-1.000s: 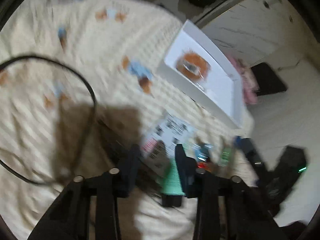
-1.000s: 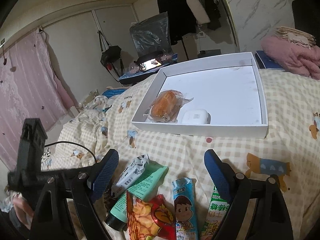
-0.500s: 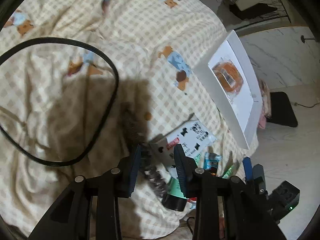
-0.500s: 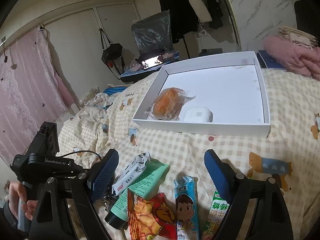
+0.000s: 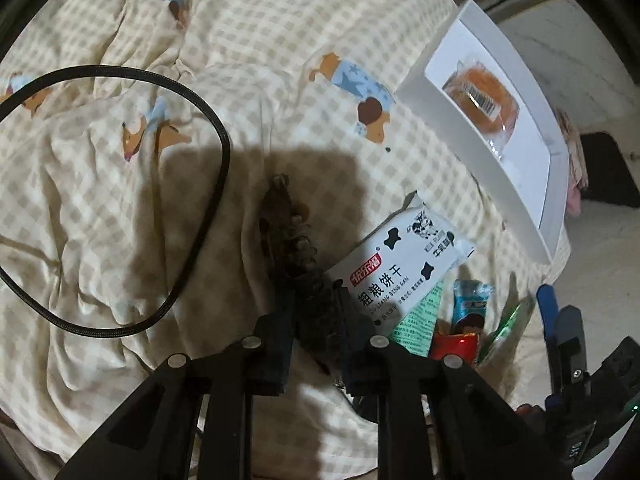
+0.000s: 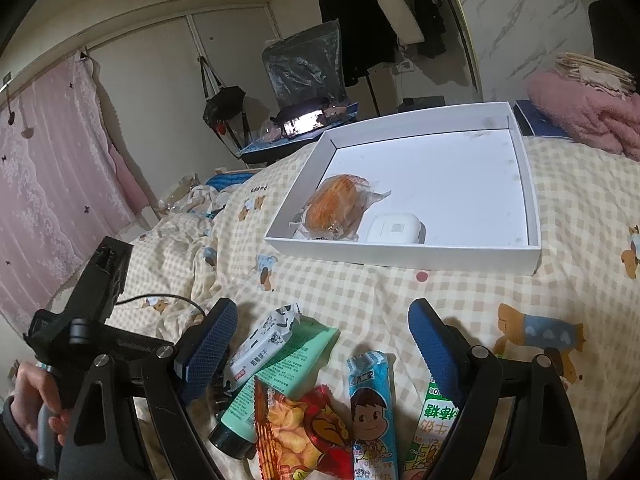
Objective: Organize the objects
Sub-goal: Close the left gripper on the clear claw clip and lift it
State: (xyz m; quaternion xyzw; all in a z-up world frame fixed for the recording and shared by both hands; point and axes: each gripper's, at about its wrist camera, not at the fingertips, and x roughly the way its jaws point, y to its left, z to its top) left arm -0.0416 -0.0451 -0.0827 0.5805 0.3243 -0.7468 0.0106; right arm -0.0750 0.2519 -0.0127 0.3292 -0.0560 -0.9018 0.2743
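Observation:
My left gripper [image 5: 316, 300] has closed its jaws around the near end of a dark brown hair claw clip [image 5: 286, 224] lying on the checked bedsheet. A white cow-print biscuit packet [image 5: 400, 264] lies just right of it, over a green tube [image 5: 416, 320]. My right gripper [image 6: 320, 344] is open above the pile: the biscuit packet [image 6: 264, 344], the green tube [image 6: 280, 376], a red snack bag [image 6: 300, 432], a blue candy bar [image 6: 372, 408], a green carton [image 6: 432, 428]. The white tray [image 6: 400, 256] holds a wrapped bun [image 6: 336, 208] and a white earbud case [image 6: 394, 230].
A black cable loop [image 5: 208, 208] lies on the sheet to the left of the clip. The white tray also shows in the left wrist view [image 5: 416, 92] at the bed's far right. A pink blanket [image 6: 580, 108] sits behind the tray. The bed edge is near.
My left gripper swung down over the clip and its jaws narrowed around it. The right gripper stayed open and almost still.

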